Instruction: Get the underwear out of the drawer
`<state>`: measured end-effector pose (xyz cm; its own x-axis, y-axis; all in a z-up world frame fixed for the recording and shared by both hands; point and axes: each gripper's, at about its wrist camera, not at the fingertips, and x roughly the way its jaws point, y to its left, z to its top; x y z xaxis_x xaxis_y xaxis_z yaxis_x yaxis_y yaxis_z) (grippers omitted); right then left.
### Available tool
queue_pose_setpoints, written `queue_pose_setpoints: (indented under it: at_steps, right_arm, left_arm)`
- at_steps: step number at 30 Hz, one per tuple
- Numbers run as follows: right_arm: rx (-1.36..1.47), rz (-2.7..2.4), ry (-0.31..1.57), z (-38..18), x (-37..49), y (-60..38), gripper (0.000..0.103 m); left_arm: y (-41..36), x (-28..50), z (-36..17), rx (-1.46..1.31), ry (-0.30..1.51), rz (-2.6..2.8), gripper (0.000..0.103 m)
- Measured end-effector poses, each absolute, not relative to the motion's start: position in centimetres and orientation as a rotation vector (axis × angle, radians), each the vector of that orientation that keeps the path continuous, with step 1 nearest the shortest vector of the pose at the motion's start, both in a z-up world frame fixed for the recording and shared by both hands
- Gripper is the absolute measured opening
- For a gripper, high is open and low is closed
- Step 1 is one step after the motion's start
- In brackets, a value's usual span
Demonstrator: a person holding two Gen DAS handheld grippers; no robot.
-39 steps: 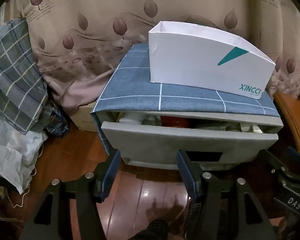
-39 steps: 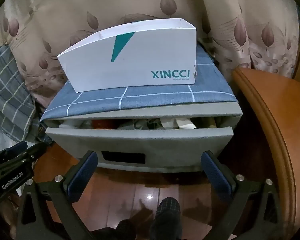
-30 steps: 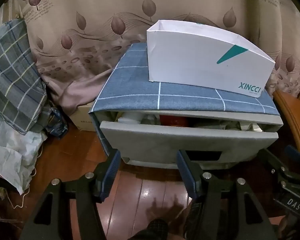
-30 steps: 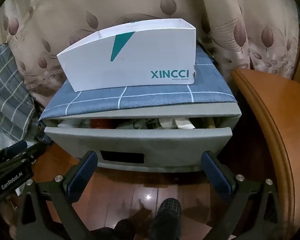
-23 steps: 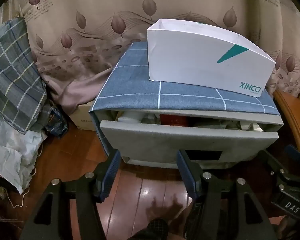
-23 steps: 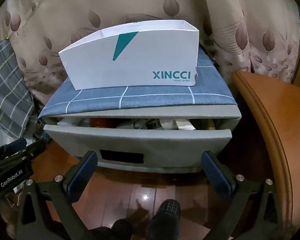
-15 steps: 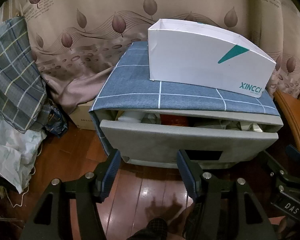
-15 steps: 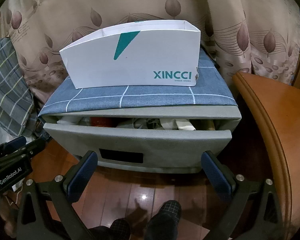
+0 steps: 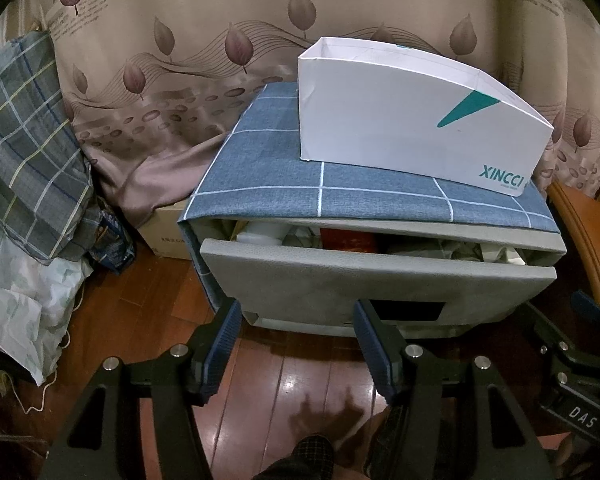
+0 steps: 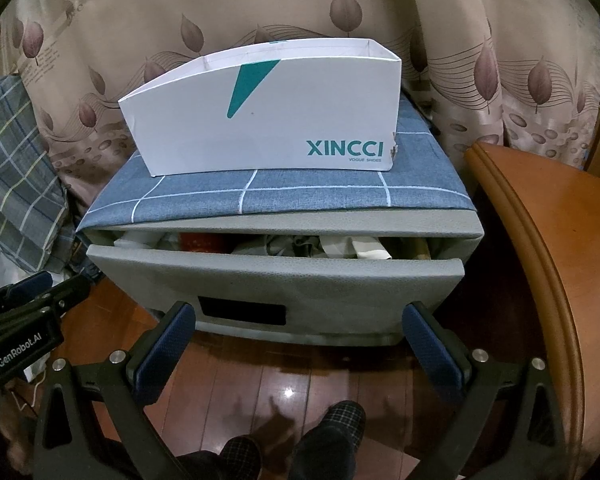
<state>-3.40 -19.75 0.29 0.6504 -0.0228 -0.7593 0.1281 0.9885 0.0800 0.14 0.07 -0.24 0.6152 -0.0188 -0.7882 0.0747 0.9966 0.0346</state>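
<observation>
A grey drawer [image 9: 372, 280] [image 10: 276, 280] of a fabric cabinet stands pulled out a little. Folded clothes show in the gap: a white piece [image 9: 264, 231], a red-orange piece [image 9: 348, 238] [image 10: 202, 242] and pale crumpled pieces [image 10: 296, 245]. I cannot tell which is underwear. My left gripper [image 9: 298, 330] is open and empty, low in front of the drawer's left half, beside its dark handle slot [image 9: 410, 311]. My right gripper [image 10: 296, 334] is wide open and empty, in front of the drawer face.
A white XINCCI shoe box [image 9: 412, 128] [image 10: 268, 116] sits on the blue checked cabinet top [image 10: 260, 196]. A wooden table edge [image 10: 548, 240] is at the right. Plaid cloth [image 9: 24, 152], bags and a cardboard box [image 9: 164, 236] lie at the left. A leaf-print curtain hangs behind.
Both grippers have risen slightly and stayed open; the right one has edged closer to the drawer. The drawer and box have not moved.
</observation>
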Motion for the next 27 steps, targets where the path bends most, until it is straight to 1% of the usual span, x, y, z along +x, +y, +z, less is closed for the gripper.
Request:
queue_pose_setpoints:
  at_steps: [27]
  right_arm:
    - [0.124, -0.08, 0.863, 0.08, -3.54, -19.6, 0.103]
  left_arm:
    - [0.16, 0.16, -0.18, 0.06, 0.909, -0.055, 0.06]
